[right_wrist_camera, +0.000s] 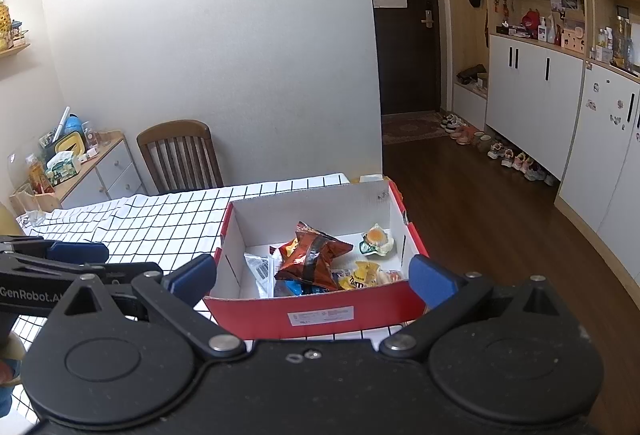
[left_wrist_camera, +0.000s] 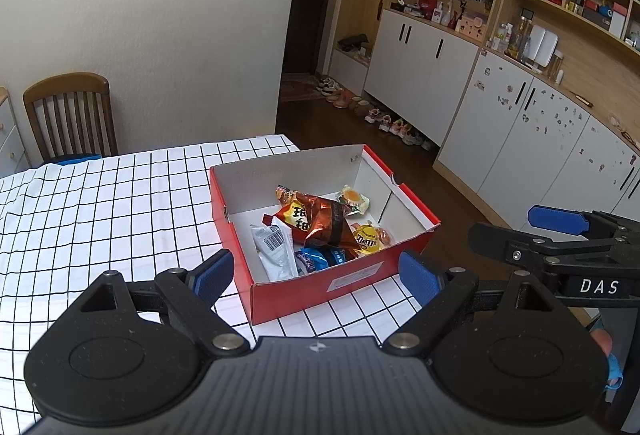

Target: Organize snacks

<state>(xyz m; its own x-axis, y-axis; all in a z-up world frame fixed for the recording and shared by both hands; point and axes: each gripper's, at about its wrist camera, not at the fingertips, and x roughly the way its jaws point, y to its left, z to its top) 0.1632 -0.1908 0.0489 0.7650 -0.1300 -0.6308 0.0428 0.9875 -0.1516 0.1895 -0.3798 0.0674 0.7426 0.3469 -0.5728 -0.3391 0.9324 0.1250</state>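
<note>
A red cardboard box (left_wrist_camera: 236, 235) with a white inside stands at the table's right corner; it also shows in the right wrist view (right_wrist_camera: 320, 315). In it lie an orange-brown chip bag (left_wrist_camera: 320, 221), a white packet with a barcode (left_wrist_camera: 276, 249), a yellow M&M's bag (left_wrist_camera: 368, 237), a blue packet (left_wrist_camera: 320, 257) and a small wrapped pastry (left_wrist_camera: 354, 199). My left gripper (left_wrist_camera: 316, 275) is open and empty just before the box. My right gripper (right_wrist_camera: 312, 277) is open and empty before the box's near wall. The right gripper also shows in the left wrist view (left_wrist_camera: 560, 227).
The table has a white cloth with a black grid (left_wrist_camera: 100, 215). A wooden chair (left_wrist_camera: 70, 115) stands at its far side. White cabinets (left_wrist_camera: 520, 139) and shoes (left_wrist_camera: 384, 119) line the right wall. A low drawer unit (right_wrist_camera: 88, 171) with clutter stands at the far left.
</note>
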